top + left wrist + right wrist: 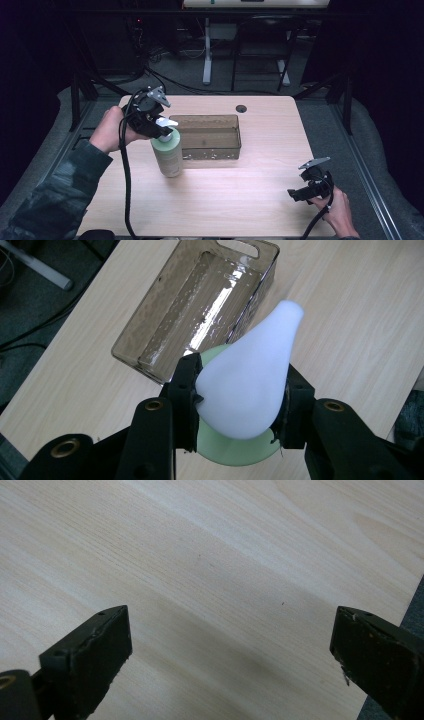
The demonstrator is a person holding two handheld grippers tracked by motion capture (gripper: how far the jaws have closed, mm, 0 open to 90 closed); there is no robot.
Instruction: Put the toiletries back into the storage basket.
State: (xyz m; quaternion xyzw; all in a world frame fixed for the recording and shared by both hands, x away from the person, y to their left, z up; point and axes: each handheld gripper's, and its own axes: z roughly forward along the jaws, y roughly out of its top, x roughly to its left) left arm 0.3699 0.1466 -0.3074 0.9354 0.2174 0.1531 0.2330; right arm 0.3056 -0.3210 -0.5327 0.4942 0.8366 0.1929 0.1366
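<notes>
Our left gripper (239, 405) pinches the white pump head (250, 375) of one pale green bottle (167, 152), upright on the table (250, 200) beside one empty smoky plastic bin (210, 136). Our right gripper (230, 660), jaws spread wide, hovers over bare wood.

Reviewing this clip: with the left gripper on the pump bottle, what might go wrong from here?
1. The left gripper clamps only the white pump head, so the green bottle may swing or slip if lifted.
2. The bottle stands close beside the clear bin; a low carry might knock the bin's wall.
</notes>
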